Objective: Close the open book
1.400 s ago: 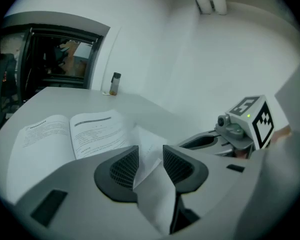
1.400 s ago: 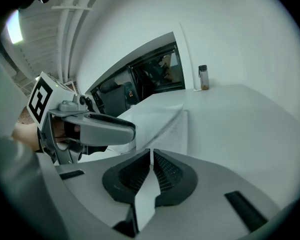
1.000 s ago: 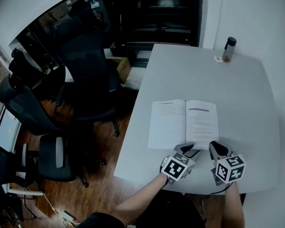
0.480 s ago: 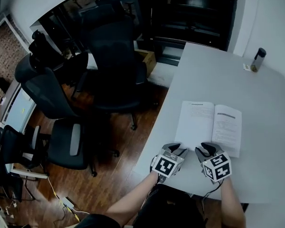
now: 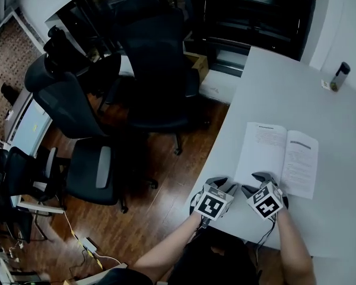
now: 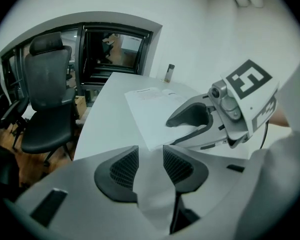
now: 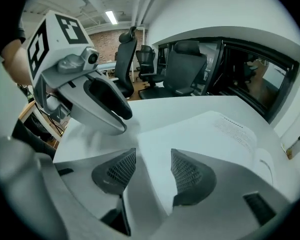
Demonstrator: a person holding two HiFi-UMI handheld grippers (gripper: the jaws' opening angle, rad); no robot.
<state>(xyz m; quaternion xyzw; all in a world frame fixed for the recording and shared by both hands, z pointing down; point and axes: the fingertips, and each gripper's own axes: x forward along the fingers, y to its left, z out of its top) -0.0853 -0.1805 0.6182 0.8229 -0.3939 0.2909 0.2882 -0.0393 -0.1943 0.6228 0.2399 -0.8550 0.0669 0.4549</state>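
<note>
The open book (image 5: 279, 159) lies flat on the pale grey table (image 5: 267, 94), both printed pages facing up. My left gripper (image 5: 224, 183) stands open just off the left page's near corner; in the left gripper view that corner (image 6: 150, 145) sits right ahead of the fingertips (image 6: 125, 166). My right gripper (image 5: 256, 183) hovers at the near edge of the same page. Its jaws have just been opening, and in the right gripper view (image 7: 152, 159) the page's edge (image 7: 190, 134) runs between them, untouched by the pads.
A dark bottle (image 5: 340, 76) stands at the table's far right, beside a small card. Black office chairs (image 5: 157, 58) crowd the wooden floor to the left of the table. The table's near-left edge (image 5: 216, 159) runs close by both grippers.
Both grippers have slid left along the book's near edge to the left page's corner. The right jaws have spread apart. The book lies open as before.
</note>
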